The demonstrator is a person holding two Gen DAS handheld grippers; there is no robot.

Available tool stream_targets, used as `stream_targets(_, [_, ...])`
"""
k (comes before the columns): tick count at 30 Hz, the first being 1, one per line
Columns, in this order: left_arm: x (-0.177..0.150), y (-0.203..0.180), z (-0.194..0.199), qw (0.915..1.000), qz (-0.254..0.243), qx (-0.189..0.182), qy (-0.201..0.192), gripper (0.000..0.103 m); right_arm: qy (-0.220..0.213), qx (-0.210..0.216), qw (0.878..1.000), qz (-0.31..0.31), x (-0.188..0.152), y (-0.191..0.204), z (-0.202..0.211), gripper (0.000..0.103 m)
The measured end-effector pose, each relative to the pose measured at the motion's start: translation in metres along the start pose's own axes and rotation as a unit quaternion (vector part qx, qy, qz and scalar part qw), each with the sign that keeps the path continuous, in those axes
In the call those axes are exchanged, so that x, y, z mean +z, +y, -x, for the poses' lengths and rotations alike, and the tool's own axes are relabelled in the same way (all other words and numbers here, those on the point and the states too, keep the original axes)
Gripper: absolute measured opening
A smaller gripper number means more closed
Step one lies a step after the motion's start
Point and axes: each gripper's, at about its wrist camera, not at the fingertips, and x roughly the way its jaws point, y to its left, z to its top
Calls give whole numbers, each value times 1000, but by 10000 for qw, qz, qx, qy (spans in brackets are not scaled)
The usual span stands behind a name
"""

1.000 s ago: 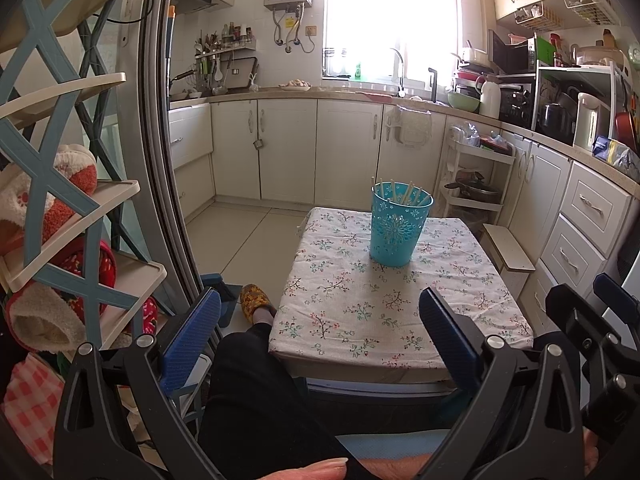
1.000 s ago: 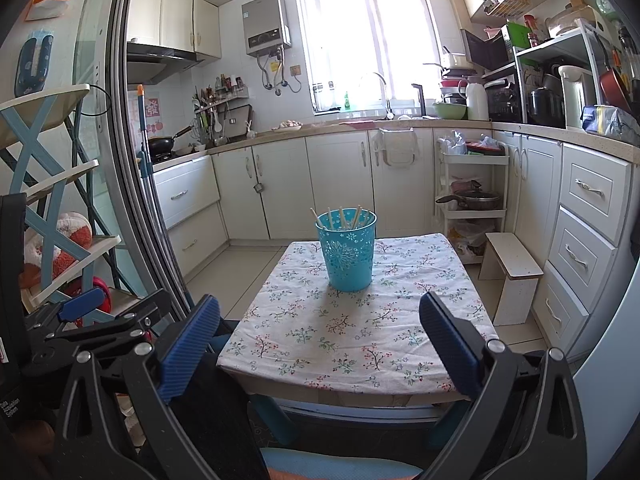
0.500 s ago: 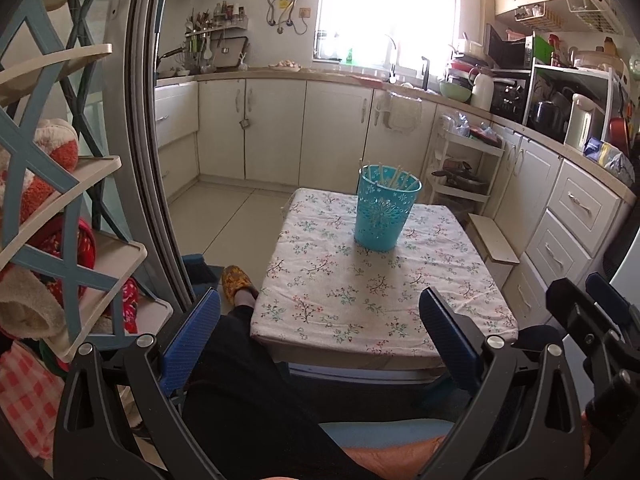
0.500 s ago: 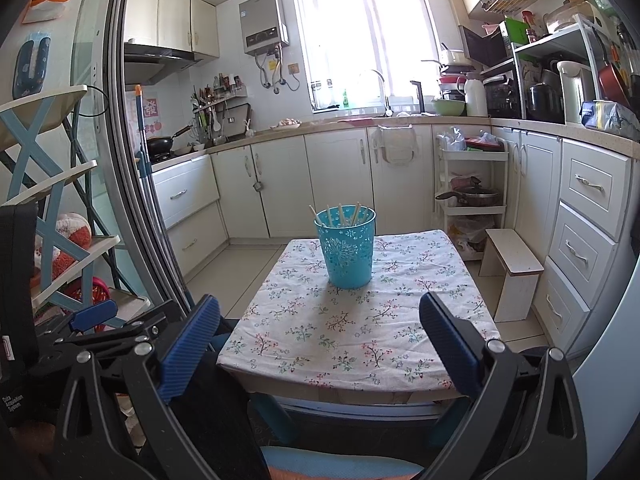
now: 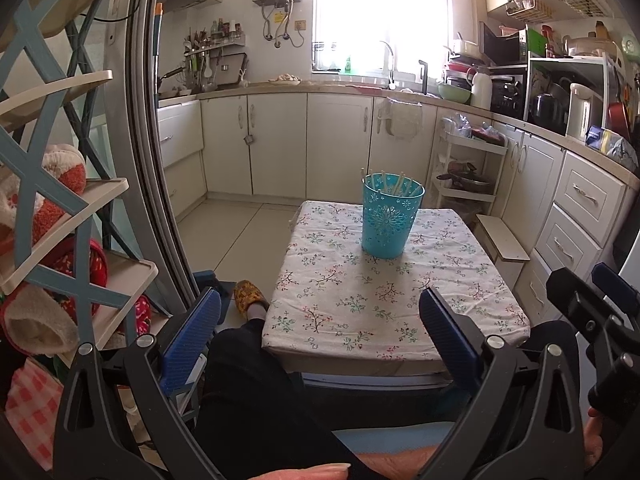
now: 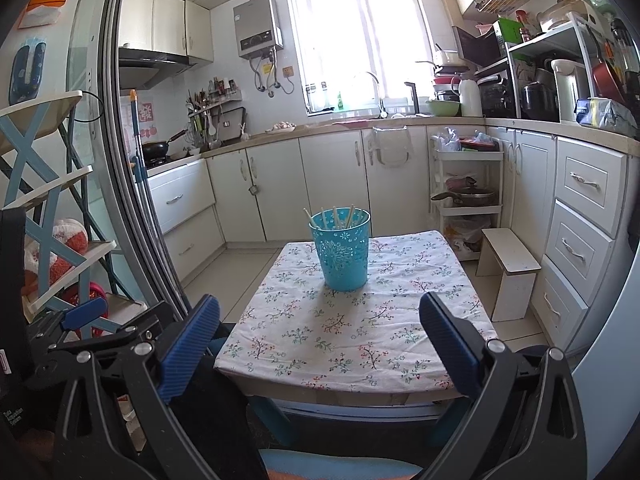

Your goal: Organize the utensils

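Left wrist view, left to right. Far left of frame: a shelf rack (image 5: 68, 200) with soft red and white things on it, not part of the job. Your left claw (image 5: 320, 320) sits low in frame, spread wide, nothing between its blue pads (image 5: 192, 332). Centre right: the worktop (image 5: 340, 312) under a floral cloth, and on its far half the cup (image 5: 387, 220), teal, upright. Pale sticks (image 5: 394, 185) poke above its rim. They look like chopsticks, but you cannot be sure at this range.

Right wrist view, left to right. The other claw body shows at lower left. Your right claw (image 6: 320, 324) is also spread wide and holds nothing; both claws are well apart from the cup (image 6: 341, 250), which stands in mid-frame on the far part of the cloth.

Progress, as a judgement: the cloth around the cup is bare in both views and every utensil you can see is already standing in the cup. Either the sorting is finished, or nothing has been taken out yet. The pictures do not settle which.

Hard to read: the count and kind of the sticks, the cup's inside below the rim, and the worktop's near edge, cut off behind your claw arms and your knee (image 5: 248, 380).
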Motion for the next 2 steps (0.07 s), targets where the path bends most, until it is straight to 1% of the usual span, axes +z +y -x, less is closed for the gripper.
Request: stream_targets(2, [0,0,-1,10000,-3,-6,23,96,12,-2,10000,-4,0,0,-1,96])
